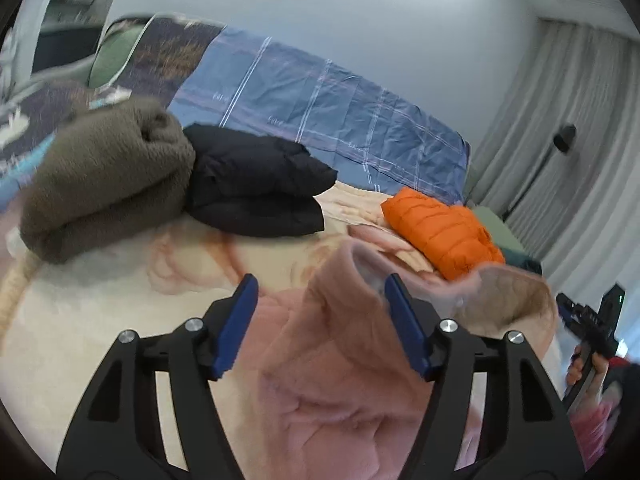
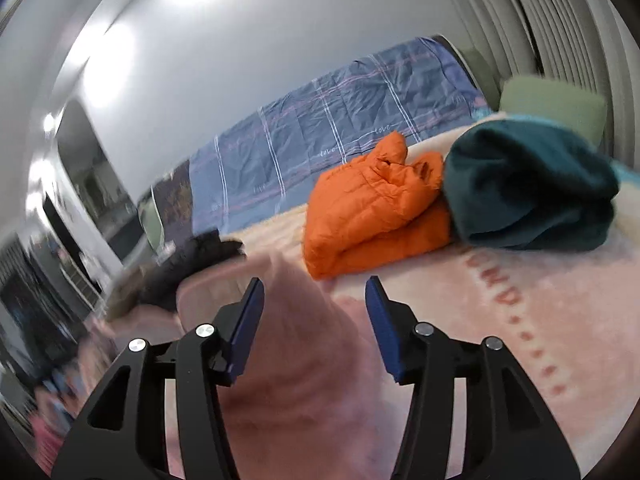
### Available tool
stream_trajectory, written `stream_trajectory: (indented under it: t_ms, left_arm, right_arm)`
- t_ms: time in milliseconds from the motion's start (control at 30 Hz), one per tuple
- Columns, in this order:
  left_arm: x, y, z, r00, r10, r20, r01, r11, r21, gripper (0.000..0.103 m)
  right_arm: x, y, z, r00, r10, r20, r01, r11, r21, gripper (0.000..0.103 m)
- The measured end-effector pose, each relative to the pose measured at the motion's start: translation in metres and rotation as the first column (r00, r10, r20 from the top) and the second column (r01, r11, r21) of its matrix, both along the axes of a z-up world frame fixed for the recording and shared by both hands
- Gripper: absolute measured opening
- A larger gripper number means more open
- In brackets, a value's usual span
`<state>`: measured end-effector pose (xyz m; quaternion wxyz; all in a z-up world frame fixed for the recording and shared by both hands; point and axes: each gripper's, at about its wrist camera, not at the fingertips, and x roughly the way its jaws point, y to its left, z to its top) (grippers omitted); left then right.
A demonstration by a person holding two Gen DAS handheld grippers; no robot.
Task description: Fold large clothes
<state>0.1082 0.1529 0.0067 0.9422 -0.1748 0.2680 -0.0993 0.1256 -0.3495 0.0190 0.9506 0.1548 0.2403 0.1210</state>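
Observation:
A fluffy pink garment (image 1: 332,360) lies bunched on the bed, right under and between my left gripper's open blue fingers (image 1: 320,292). Its collar edge (image 1: 360,264) stands up between the fingertips. In the right wrist view a raised fold of the same pink garment (image 2: 296,320) sits between my right gripper's open fingers (image 2: 316,288); it is blurred. Neither gripper is closed on the cloth. My right gripper (image 1: 588,320) also shows at the far right of the left wrist view, held in a hand.
Folded clothes lie on the bed: a brown fleece (image 1: 108,184), a black jacket (image 1: 256,184), an orange puffer jacket (image 1: 440,228) (image 2: 372,208) and a dark teal fleece (image 2: 528,188). A blue plaid quilt (image 1: 320,108) lies along the wall. Curtains (image 1: 560,120) hang at the right.

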Motion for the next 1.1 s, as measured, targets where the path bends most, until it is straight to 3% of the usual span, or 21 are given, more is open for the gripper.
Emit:
stream_trajectory:
  t_ms: [133, 233, 267, 367, 467, 533, 600, 667, 700, 767, 833, 933, 1000, 1033, 1100]
  left_arm:
    - [-0.038, -0.013, 0.006, 0.995, -0.088, 0.044, 0.081, 0.988, 0.13, 0.068]
    - [-0.066, -0.038, 0.002, 0.976, -0.214, 0.038, 0.199, 0.95, 0.239, 0.068]
    - [-0.069, -0.05, -0.003, 0.963, -0.27, 0.009, 0.257, 0.925, 0.28, 0.067]
    - [-0.053, -0.088, -0.021, 0.918, -0.386, -0.093, 0.394, 0.857, 0.331, 0.054]
    - [-0.02, -0.111, -0.032, 0.907, -0.392, -0.152, 0.42, 0.845, 0.33, 0.05]
    - [0.01, -0.114, -0.033, 0.934, -0.322, -0.156, 0.357, 0.863, 0.357, 0.05]
    - [0.045, -0.099, -0.033, 0.966, -0.199, -0.164, 0.244, 0.913, 0.328, 0.05]
    - [0.07, -0.078, -0.038, 0.981, -0.055, -0.185, 0.116, 0.935, 0.334, 0.051]
    - [0.082, -0.064, -0.047, 0.976, 0.02, -0.216, 0.054, 0.941, 0.334, 0.051]
    - [0.091, -0.042, -0.063, 0.962, 0.019, -0.273, 0.049, 0.969, 0.241, 0.051]
    - [0.088, -0.026, -0.069, 0.964, -0.016, -0.265, 0.055, 0.988, 0.141, 0.051]
    - [0.082, -0.02, -0.063, 0.97, -0.034, -0.241, 0.059, 0.993, 0.098, 0.057]
    - [0.085, -0.019, -0.059, 0.974, 0.017, -0.227, 0.011, 0.992, 0.122, 0.08]
    - [0.084, -0.019, -0.055, 0.975, 0.064, -0.211, -0.031, 0.987, 0.158, 0.084]
    - [0.087, -0.015, -0.052, 0.982, 0.041, -0.184, -0.016, 0.991, 0.135, 0.084]
  right_arm:
    - [-0.022, 0.021, -0.021, 0.994, 0.097, -0.052, -0.105, 0.977, -0.185, 0.053]
    - [-0.027, 0.05, -0.033, 0.975, 0.196, -0.103, -0.218, 0.933, -0.287, 0.053]
    - [-0.025, 0.062, -0.036, 0.967, 0.226, -0.116, -0.252, 0.913, -0.321, 0.053]
    - [-0.006, 0.097, -0.037, 0.947, 0.286, -0.146, -0.32, 0.866, -0.383, 0.053]
    - [0.025, 0.112, -0.027, 0.96, 0.252, -0.122, -0.279, 0.885, -0.373, 0.053]
    - [0.053, 0.109, -0.016, 0.981, 0.174, -0.088, -0.194, 0.916, -0.351, 0.053]
    - [0.079, 0.099, -0.013, 0.993, 0.081, -0.084, -0.104, 0.941, -0.323, 0.053]
    - [0.104, 0.088, -0.022, 0.991, -0.004, -0.136, -0.041, 0.945, -0.325, 0.053]
    - [0.113, 0.084, -0.03, 0.985, -0.029, -0.168, -0.028, 0.945, -0.327, 0.053]
    - [0.126, 0.072, -0.052, 0.969, -0.055, -0.241, -0.02, 0.954, -0.298, 0.053]
    - [0.126, 0.061, -0.066, 0.963, -0.045, -0.264, -0.017, 0.974, -0.227, 0.059]
    - [0.13, 0.042, -0.07, 0.959, -0.038, -0.279, 0.003, 0.992, -0.125, 0.064]
    - [0.124, 0.041, -0.065, 0.962, -0.05, -0.268, 0.019, 0.993, -0.117, 0.065]
    - [0.123, 0.041, -0.062, 0.966, -0.044, -0.253, 0.014, 0.993, -0.119, 0.065]
    - [0.126, 0.043, -0.059, 0.971, -0.012, -0.238, -0.014, 0.994, -0.107, 0.066]
